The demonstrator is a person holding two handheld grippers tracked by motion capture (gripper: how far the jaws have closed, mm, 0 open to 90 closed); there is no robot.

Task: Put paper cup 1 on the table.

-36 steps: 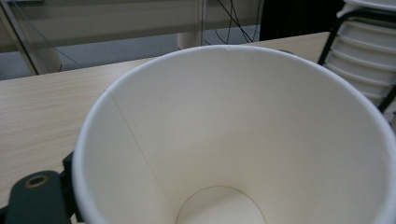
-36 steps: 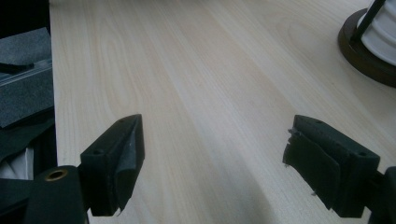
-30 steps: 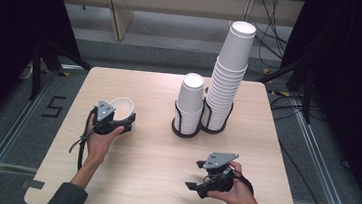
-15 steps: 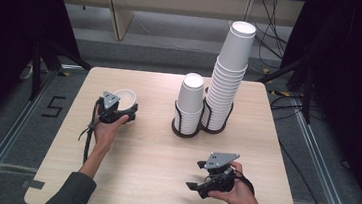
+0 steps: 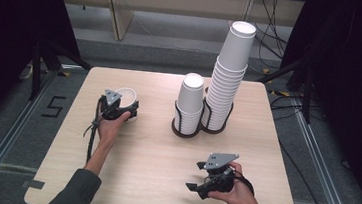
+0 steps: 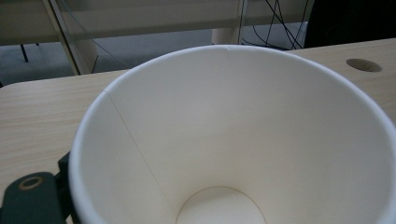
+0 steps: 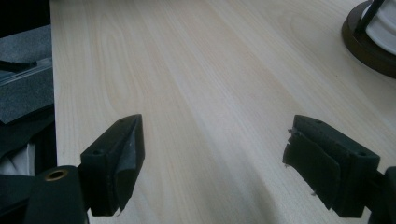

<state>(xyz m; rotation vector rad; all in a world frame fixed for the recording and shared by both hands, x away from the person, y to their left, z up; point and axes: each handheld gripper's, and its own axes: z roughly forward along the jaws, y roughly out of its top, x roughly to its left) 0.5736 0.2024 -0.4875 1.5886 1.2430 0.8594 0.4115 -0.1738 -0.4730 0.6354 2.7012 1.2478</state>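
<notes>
Behind the paper cup (image 6: 243, 140), left tongs (image 5: 124, 107) mostly hide.

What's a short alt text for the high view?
A person's left gripper is at a single white paper cup on the left of a wooden table; its jaws have just been opening. The right gripper rests open near the front edge, and two cup stacks stand in a black holder.
</notes>
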